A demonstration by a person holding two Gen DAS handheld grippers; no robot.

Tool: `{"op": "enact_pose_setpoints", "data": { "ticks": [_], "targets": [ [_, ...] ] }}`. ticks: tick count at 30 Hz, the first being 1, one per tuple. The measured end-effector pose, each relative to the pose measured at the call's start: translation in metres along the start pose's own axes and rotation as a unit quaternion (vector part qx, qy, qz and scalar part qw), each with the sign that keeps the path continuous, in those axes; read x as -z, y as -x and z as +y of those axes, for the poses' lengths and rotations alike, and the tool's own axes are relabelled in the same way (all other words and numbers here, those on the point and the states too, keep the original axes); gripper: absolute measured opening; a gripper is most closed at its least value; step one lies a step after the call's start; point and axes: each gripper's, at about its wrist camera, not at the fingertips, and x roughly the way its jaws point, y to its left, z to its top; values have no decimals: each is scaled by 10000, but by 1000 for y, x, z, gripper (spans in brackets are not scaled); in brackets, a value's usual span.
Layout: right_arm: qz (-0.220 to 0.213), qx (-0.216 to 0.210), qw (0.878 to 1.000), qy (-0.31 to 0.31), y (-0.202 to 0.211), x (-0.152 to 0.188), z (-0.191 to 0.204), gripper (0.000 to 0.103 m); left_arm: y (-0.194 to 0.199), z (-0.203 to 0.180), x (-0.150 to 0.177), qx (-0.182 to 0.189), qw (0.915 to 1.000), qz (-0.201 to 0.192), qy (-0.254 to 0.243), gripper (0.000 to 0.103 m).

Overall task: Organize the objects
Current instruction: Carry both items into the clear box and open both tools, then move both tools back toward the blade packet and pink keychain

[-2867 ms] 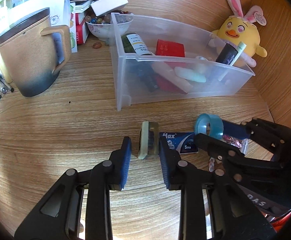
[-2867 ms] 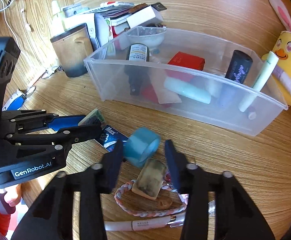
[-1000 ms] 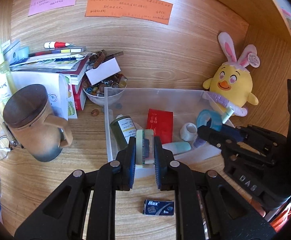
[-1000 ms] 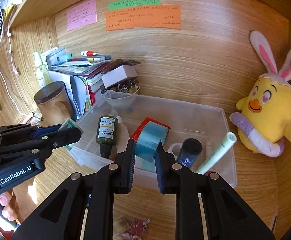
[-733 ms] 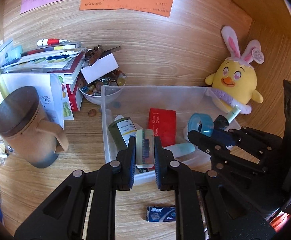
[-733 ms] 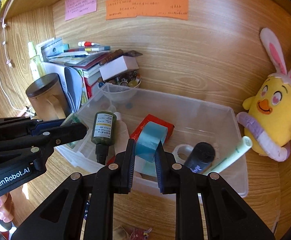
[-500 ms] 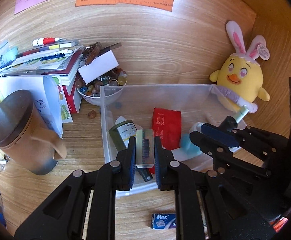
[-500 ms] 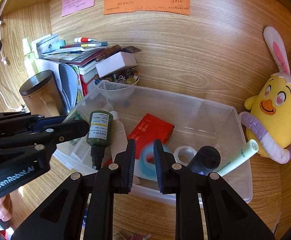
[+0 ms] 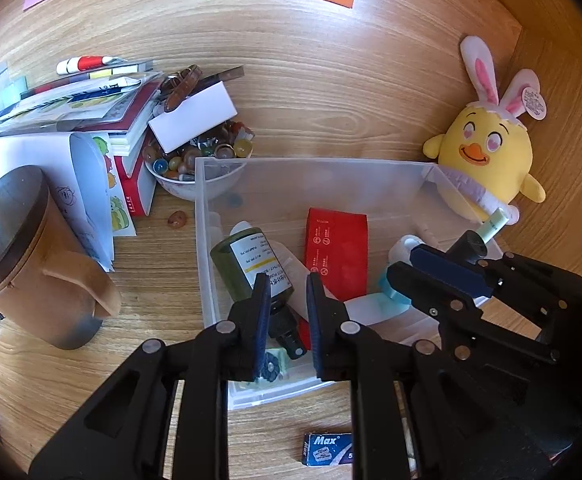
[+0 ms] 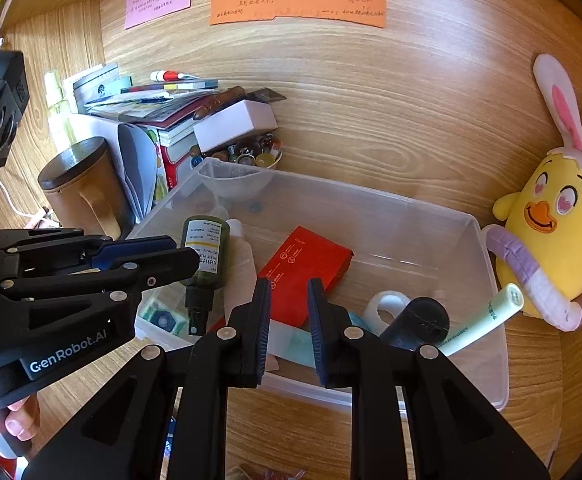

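Note:
A clear plastic bin (image 9: 207, 248) (image 10: 495, 320) holds a green bottle (image 9: 247, 264) (image 10: 207, 252), a red box (image 9: 337, 248) (image 10: 303, 268), a black tube (image 10: 419, 320) and a pale green tube (image 10: 487, 320). My left gripper (image 9: 287, 284) is open and empty above the bin's near left corner; a small green-edged block (image 9: 273, 366) (image 10: 163, 318) lies below it inside the bin. My right gripper (image 10: 289, 288) is open and empty above the bin; the teal tape roll (image 9: 391, 290) (image 10: 291, 338) lies in the bin beneath it.
A brown lidded mug (image 9: 27, 256) and a stack of books and papers (image 9: 91, 108) stand left of the bin. A bowl of beads (image 9: 195, 168) sits behind it. A yellow plush chick (image 9: 487, 164) leans at right. A blue Max box (image 9: 327, 448) lies on the desk in front.
Both grippers lifted their objects from the desk to over the bin. The right let go of the tape roll, then the left let go of the block; both now lie in the bin.

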Motion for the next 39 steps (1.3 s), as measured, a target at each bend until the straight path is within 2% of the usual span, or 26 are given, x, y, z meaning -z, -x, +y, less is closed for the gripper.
{"op": "enact_pose_setpoints", "data": {
  "ticks": [5,8,10,19,28,34,39],
  "targets": [
    [-36,-63,10000,-32,10,0,-1,21,12,-2,1,14,9999,-109,-35,20],
    [-138,-33,9999,-23,21,2,0,28,24,-4,3,-15,9997,-242,-71,34],
    [-188,-10,9998,-21,26,3,0,34,31,-5,5,-37,9994,-324,-90,49],
    [-391,79,9991,-130,63,24,-9,63,59,-10,26,-198,9982,-520,-203,80],
    [-259,207,9992,-205,83,58,-21,64,61,-11,55,-188,9993,-257,-202,88],
    [211,314,9992,-89,65,85,-25,64,45,-16,83,-221,9993,132,-281,88],
    [661,-75,9975,-231,47,102,-28,61,28,-17,99,-158,9984,500,-212,88]
  ]
}}
